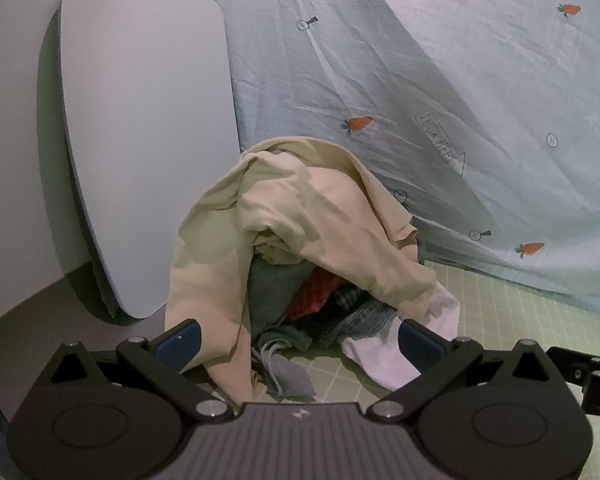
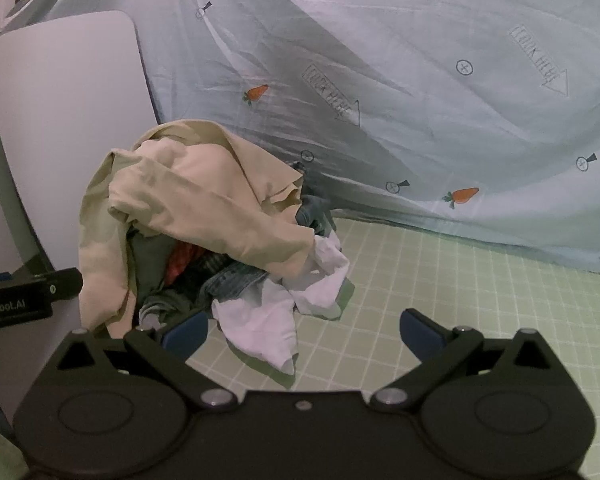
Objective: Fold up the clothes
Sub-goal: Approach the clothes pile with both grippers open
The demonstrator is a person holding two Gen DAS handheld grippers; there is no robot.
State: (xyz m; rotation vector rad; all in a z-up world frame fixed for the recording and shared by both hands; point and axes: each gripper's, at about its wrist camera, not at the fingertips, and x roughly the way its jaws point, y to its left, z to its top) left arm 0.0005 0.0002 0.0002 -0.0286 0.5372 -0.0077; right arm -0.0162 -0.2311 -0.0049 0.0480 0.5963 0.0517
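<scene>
Both claws are wide and hold nothing: our left claw (image 1: 300, 344) points at the pile of clothes (image 1: 300, 240), our right claw (image 2: 302, 334) at its white shirt (image 2: 300, 300). We see the pile on the green mat (image 2: 460, 300), against the blue sheet (image 2: 380, 80).

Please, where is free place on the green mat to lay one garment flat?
The green grid mat is bare right of the clothes pile, bordered behind by the carrot-print sheet. Crowded on the left: the pile sits close to the leaning white board.
</scene>
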